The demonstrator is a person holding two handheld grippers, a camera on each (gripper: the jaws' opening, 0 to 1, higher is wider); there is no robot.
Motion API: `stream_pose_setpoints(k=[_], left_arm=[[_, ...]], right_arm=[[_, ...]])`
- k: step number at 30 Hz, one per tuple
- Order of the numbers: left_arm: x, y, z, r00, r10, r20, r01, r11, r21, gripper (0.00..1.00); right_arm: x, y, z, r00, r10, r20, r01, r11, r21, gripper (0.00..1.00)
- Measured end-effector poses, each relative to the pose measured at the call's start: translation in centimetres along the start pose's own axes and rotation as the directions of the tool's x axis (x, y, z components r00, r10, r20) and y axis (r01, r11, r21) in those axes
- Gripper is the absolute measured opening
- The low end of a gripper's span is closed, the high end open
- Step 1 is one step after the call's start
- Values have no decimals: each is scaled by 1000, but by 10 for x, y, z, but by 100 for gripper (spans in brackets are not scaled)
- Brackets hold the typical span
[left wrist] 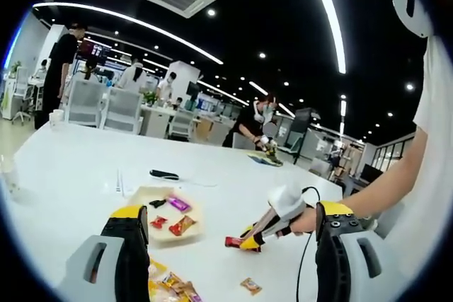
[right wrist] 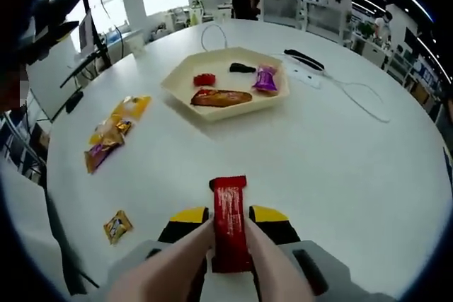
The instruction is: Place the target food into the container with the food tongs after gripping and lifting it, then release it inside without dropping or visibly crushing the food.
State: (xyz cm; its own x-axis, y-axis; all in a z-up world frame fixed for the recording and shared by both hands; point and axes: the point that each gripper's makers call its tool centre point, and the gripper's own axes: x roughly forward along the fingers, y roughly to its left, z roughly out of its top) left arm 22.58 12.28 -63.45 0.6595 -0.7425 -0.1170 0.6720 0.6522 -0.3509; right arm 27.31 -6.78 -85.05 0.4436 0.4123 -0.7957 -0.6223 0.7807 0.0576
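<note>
Gripping a red snack bar between two pale tong arms, the right gripper is holding the tongs nearly shut on the wrapper, which is lying on the white table. In the left gripper view the same gripper is appearing low over the table with the bar at its tip. The cream container, well apart from the bar, is holding several wrapped snacks. The left gripper is standing with jaws spread wide, holding nothing. Loose wrapped snacks are lying beside the container.
</note>
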Motion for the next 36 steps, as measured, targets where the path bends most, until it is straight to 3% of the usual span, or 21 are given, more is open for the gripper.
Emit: stream_pose_setpoints(k=[13,23,34,36], left_arm=[[9,-7,-4,999,-19,-29,19,1000,5,98],[18,-5,-2,1000,-16,-24,16,1000,-4,98],[20,-14,-11,998,-36,-46,36,999,-5,97],[18,-13,-9,999,-33,-40,33,999,-5,97]], right_arm=[[-1,-1,0,998,-12,63,10,999,35,23],[0,-3,0,999,-9,54,7,999,41,22],[0,-4,0,997,-32,64,28,998,60,21],[0,-5,1,996,-24,90,12,992,125,21]])
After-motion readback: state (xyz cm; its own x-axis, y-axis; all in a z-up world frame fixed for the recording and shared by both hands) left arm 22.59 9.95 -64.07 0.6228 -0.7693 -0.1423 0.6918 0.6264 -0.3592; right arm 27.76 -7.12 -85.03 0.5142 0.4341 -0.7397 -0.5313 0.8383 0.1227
